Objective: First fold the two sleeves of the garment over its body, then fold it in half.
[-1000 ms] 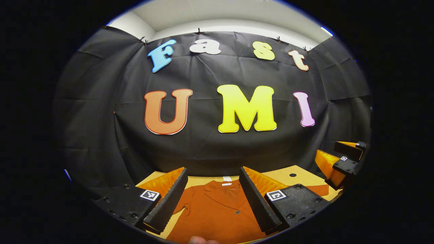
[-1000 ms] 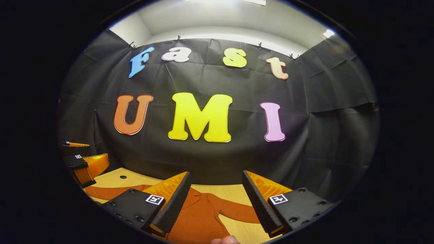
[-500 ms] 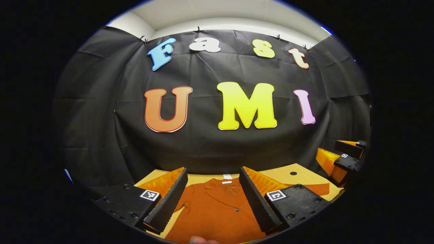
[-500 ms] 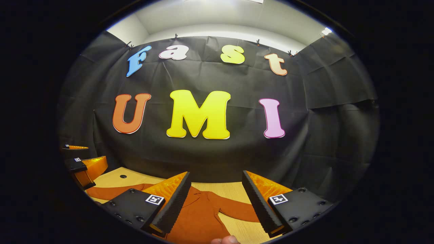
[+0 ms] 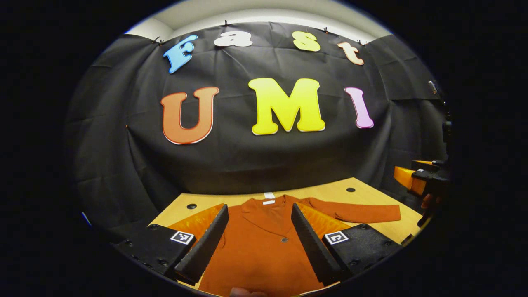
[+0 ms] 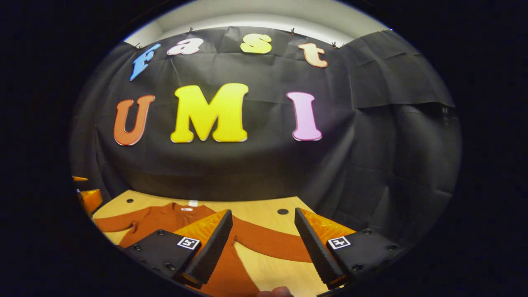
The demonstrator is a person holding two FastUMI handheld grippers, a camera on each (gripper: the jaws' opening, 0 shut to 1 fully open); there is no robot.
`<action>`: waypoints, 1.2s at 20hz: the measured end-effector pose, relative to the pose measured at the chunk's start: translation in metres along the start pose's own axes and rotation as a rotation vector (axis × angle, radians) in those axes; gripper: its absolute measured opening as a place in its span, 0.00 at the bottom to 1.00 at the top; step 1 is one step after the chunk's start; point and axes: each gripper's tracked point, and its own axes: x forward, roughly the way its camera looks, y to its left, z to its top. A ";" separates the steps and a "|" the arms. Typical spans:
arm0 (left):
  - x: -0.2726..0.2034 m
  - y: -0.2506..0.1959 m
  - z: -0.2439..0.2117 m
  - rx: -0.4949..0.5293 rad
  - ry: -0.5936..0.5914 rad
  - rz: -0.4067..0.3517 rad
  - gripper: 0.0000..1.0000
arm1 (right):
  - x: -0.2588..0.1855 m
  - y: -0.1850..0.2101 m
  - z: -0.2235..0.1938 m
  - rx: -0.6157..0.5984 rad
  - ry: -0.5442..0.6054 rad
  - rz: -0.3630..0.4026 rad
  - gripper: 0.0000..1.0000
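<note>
my left gripper point(image 5: 259, 233) hangs over the table point(image 5: 363, 197), jaws spread, nothing between them. rust-orange jacket point(image 5: 264, 247) lies flat below, collar at 12 o'clock, one sleeve point(image 5: 359, 212) stretched toward 3 o'clock. my right gripper point(image 6: 263, 239), jaws spread too, hovers above that sleeve point(image 6: 268, 243). right gripper also visible at 3 o'clock point(image 5: 420, 181), left view.

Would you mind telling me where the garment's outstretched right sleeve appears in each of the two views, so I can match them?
Left gripper view: the right sleeve lies flat on the table, right of centre, beyond the tongs' right finger.
Right gripper view: the right sleeve runs across the lower centre, between the two fingers.
Shared landmark: the white neck label at the collar.
</note>
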 end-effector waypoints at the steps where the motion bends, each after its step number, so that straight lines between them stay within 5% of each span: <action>1: 0.000 0.000 -0.006 0.002 0.012 0.002 0.99 | 0.005 -0.024 -0.013 0.010 0.028 -0.038 0.96; 5: 0.001 0.001 -0.019 0.040 0.061 0.034 0.99 | 0.031 -0.109 -0.073 0.076 0.148 -0.191 0.96; 9: 0.005 -0.001 -0.017 0.050 0.081 0.075 0.99 | 0.059 -0.159 -0.146 0.148 0.307 -0.258 0.96; 15: 0.009 -0.015 -0.019 0.044 0.132 0.128 0.99 | 0.098 -0.163 -0.210 0.160 0.440 -0.245 0.99; 24: 0.007 -0.020 -0.021 0.045 0.157 0.158 0.99 | 0.115 -0.160 -0.246 0.159 0.541 -0.238 0.99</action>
